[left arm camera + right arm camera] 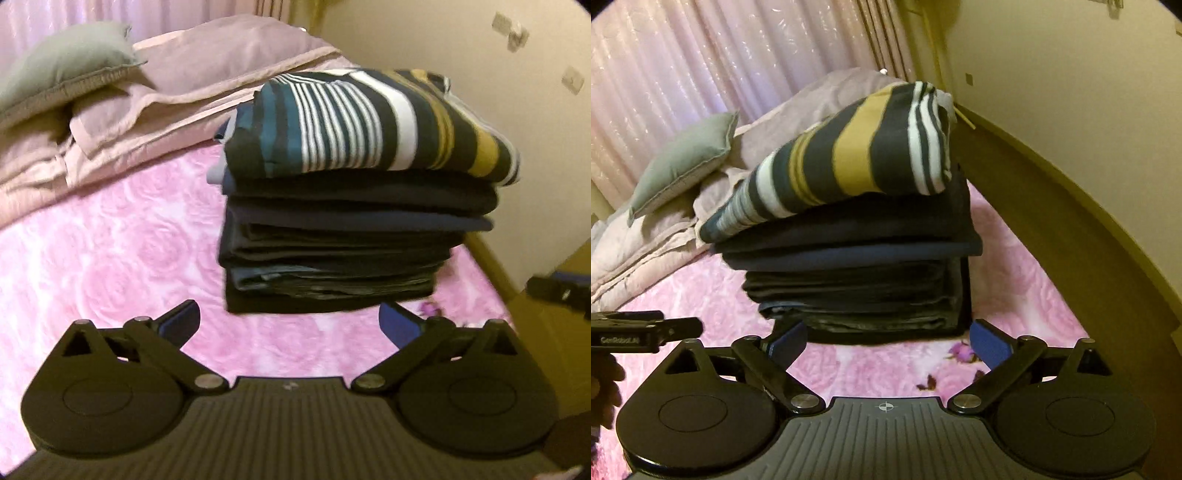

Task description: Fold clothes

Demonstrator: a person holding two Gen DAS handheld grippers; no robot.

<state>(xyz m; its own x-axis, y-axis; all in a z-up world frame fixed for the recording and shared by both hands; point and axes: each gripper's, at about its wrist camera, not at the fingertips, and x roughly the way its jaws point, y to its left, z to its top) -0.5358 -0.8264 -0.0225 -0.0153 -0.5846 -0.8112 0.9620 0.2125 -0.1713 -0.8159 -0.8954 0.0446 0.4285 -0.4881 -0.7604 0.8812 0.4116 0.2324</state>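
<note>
While a stack (332,243) of folded dark clothes stands on a bed (110,266) under a pink rose-patterned cover, the left tool (290,325) hangs just short of the pile's base with its jaws spread wide and nothing between them. A striped top (369,125), banded in white, teal, black and mustard, lies folded on the stack and overhangs its edges. In the right wrist view the right tool (888,341) is likewise wide open and empty, its blue pads (988,343) framing the bottom corners of the stack (860,288) without touching it; the striped top (857,155) slopes down toward the left of that frame. The left tool (646,330) shows at the left edge of the same view, beside the pile, with a hand (605,384) below it. Behind the clothes lie a rumpled pale quilt (166,96) and a grey pillow (66,62), before pink curtains (720,55). A wooden bed frame (1052,206) runs along the cream wall (1089,74).
</note>
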